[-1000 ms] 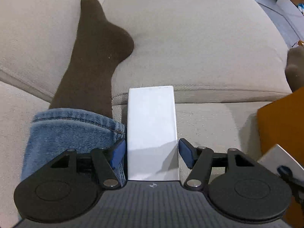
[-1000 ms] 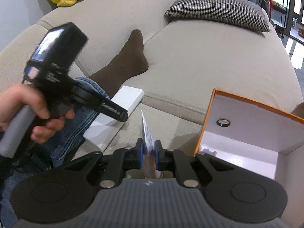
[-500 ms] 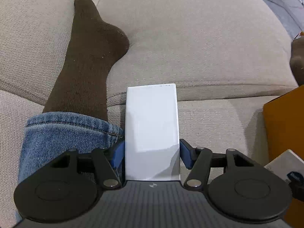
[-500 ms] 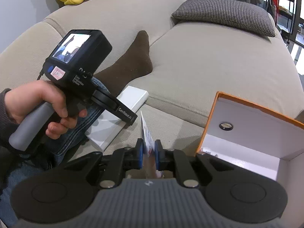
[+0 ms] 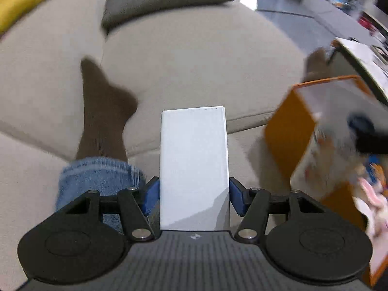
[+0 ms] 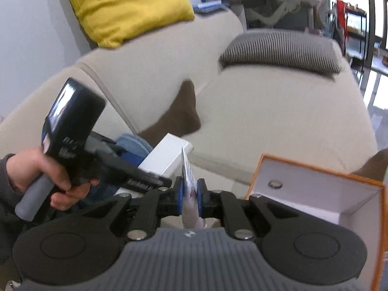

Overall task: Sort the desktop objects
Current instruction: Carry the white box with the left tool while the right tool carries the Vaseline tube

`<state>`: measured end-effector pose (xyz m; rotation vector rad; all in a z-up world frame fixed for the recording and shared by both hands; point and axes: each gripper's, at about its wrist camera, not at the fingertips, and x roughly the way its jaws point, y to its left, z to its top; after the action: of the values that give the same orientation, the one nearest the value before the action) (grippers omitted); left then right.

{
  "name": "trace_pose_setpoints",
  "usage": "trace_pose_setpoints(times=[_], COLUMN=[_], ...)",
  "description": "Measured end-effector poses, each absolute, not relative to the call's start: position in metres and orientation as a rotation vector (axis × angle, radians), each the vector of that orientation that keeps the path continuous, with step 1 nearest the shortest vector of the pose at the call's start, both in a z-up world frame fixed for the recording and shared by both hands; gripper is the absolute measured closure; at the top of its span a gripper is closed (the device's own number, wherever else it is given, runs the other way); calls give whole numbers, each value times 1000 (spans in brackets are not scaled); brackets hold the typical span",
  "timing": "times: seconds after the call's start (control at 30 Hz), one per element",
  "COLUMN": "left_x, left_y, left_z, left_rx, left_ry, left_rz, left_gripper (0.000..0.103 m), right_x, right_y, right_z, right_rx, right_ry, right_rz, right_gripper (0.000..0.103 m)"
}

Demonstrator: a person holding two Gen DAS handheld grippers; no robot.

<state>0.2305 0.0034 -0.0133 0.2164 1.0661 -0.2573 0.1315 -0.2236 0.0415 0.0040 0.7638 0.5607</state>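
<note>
My left gripper (image 5: 194, 194) is shut on a flat white box (image 5: 194, 165) and holds it lifted above the beige sofa; the box also shows in the right wrist view (image 6: 167, 157). My right gripper (image 6: 189, 194) is shut on a thin printed card (image 6: 188, 177) held on edge. An open orange box with a white inside (image 6: 315, 194) stands right of the right gripper; it shows blurred in the left wrist view (image 5: 291, 126). The left gripper's body (image 6: 72, 131) is at the left of the right wrist view.
A leg in blue jeans (image 5: 97, 177) with a brown sock (image 5: 104, 111) lies on the sofa (image 5: 194, 60) under the left gripper. A striped cushion (image 6: 278, 48) and a yellow cushion (image 6: 126, 7) lie at the back. A table edge (image 5: 363, 55) is far right.
The left gripper has lifted the white box off the sofa and tilted up, so more of the room shows. The right gripper has also risen, still gripping the card.
</note>
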Motion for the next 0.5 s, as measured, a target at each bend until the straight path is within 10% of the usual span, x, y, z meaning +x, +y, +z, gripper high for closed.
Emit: trace_pose_setpoints(times=[0.5], left_x=[211], left_y=[-113], left_z=[52], left_rx=[487], left_ry=[824], left_rz=[-597], left_gripper=[34], right_x=[93], right_y=[-343], right_z=[79], right_rx=[3], right_ry=[679], right_rz=[191], right_gripper=[92])
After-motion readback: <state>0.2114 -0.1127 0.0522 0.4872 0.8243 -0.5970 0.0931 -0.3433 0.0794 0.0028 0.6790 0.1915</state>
